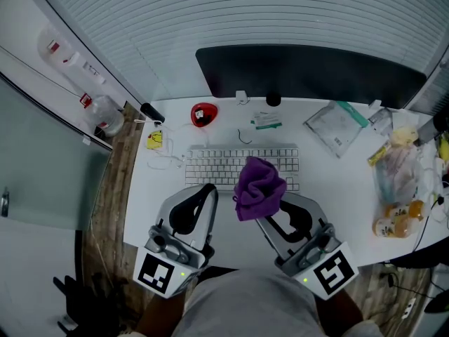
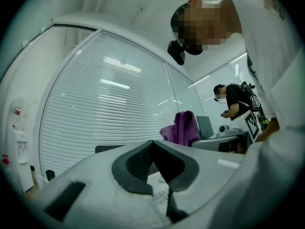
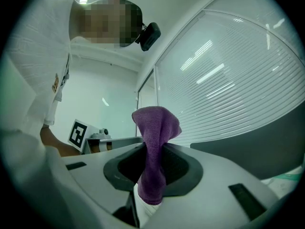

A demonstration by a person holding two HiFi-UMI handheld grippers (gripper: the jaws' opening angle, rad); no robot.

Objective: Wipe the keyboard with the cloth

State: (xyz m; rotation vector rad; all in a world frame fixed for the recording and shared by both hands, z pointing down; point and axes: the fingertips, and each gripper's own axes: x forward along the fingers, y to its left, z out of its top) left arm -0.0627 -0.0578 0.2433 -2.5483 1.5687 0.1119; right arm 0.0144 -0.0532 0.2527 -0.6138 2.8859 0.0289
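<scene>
Person: a grey-clad lap (image 1: 245, 304) fills the bottom edge of the head view, nearest the camera.
Left gripper: the left gripper (image 1: 209, 188) sits over the near edge of the white desk (image 1: 337, 202). Its jaws are pressed together at the tips with nothing between them, as its own view shows (image 2: 153, 142).
Right gripper: the right gripper (image 1: 272, 206) lies beside it, to the right, jaws clamped on the cloth (image 3: 151, 149).
Cloth: the purple cloth (image 1: 258, 187) is bunched; one fold stands up above the jaws and a shorter end hangs below them (image 3: 155, 128). In the head view it overlaps the near right part of the keyboard; whether it touches the keys cannot be told.
Keyboard: the white keyboard (image 1: 221, 163) lies flat on the desk just beyond both grippers.
Left of keyboard: a small yellow item (image 1: 155, 140), with a red object (image 1: 203, 114) further back.
Right of keyboard: a clear plastic pouch (image 1: 338, 126), and a crumpled bag (image 1: 396, 188) with orange contents at the desk's right edge.
Behind: a black monitor (image 1: 309, 72) across the back of the desk.
Farthest: curved white blinds (image 1: 210, 12).
</scene>
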